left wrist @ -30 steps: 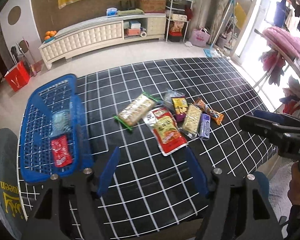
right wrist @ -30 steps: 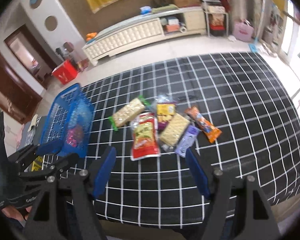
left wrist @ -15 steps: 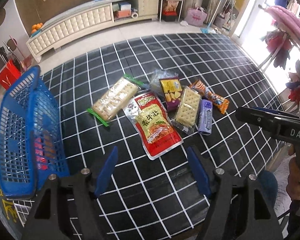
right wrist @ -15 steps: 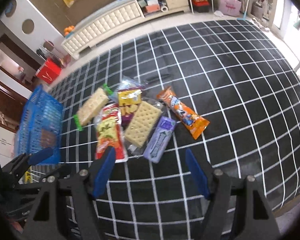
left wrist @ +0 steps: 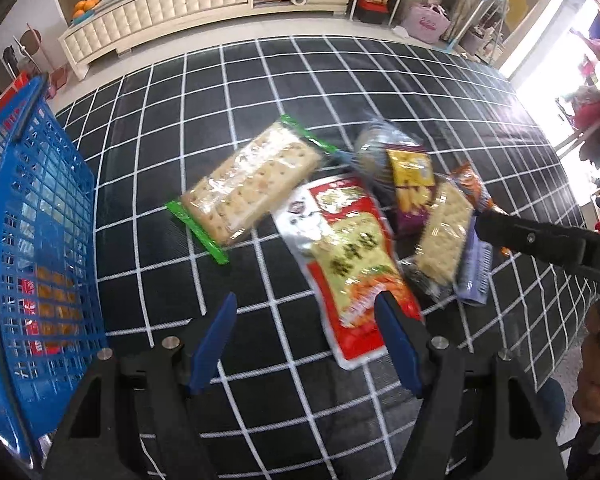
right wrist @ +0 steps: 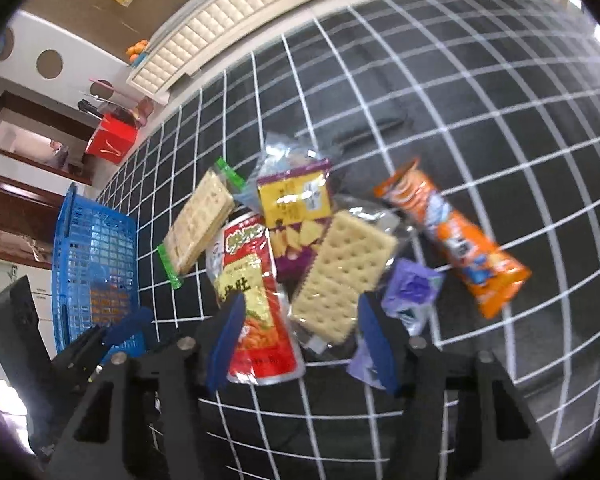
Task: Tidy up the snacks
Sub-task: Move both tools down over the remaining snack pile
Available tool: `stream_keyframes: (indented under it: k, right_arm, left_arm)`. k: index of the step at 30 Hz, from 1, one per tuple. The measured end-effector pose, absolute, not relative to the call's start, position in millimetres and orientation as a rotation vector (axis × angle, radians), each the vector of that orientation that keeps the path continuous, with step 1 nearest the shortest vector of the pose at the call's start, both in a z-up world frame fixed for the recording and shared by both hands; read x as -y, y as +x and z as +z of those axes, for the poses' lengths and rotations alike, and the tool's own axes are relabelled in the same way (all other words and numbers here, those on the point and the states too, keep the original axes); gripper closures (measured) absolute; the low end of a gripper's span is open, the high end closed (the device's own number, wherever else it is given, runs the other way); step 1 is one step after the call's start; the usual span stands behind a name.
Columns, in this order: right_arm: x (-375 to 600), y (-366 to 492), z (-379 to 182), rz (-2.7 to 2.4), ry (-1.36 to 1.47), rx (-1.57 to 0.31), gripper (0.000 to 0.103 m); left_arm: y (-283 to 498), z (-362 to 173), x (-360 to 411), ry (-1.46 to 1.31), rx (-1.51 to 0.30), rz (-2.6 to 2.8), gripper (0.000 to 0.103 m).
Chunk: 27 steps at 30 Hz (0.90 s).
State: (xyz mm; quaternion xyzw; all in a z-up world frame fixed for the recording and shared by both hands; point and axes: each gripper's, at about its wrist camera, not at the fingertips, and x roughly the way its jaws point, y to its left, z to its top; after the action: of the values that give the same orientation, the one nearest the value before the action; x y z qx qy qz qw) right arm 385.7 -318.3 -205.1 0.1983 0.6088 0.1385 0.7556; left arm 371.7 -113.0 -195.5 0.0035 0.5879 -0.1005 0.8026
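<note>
Several snack packs lie on the black grid cloth: a green-ended cracker pack [left wrist: 248, 184] [right wrist: 198, 222], a red pouch [left wrist: 348, 260] [right wrist: 254, 292], a yellow-purple chip bag [left wrist: 410, 184] [right wrist: 294, 216], a clear cracker pack [left wrist: 442, 236] [right wrist: 340, 276], a purple pack [left wrist: 476, 268] [right wrist: 410, 292] and an orange pack [right wrist: 456, 240]. My left gripper [left wrist: 306, 336] is open above the cloth just left of the red pouch's near end. My right gripper [right wrist: 300, 336] is open over the near ends of the red pouch and clear cracker pack. A blue basket [left wrist: 24, 240] [right wrist: 94, 264] at the left holds a red pack.
The cloth-covered table ends near the bottom of both views. The right gripper's arm [left wrist: 548, 240] reaches in over the purple pack in the left wrist view. A white cabinet [left wrist: 172, 4], a red bin [right wrist: 114, 142] and shelves stand beyond the table.
Both grippers have moved forward and lower toward the snack pile, which now looks larger. Both stay open. The snacks have not moved.
</note>
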Motion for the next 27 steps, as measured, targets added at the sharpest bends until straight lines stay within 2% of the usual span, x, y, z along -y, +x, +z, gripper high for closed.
stream_keyframes:
  k: [23,27]
  right_arm:
    - [303.3,408.1,-217.0,0.045,0.314,-1.372,0.041]
    - [293.6,404.5,-215.5,0.062,0.236,-1.35,0.047]
  left_arm:
    - [377.5,-214.3,71.6,0.014,-1.248,-0.231,0.034]
    - [370.7,-213.5,68.5,0.012,-1.24,-0.235,0.034]
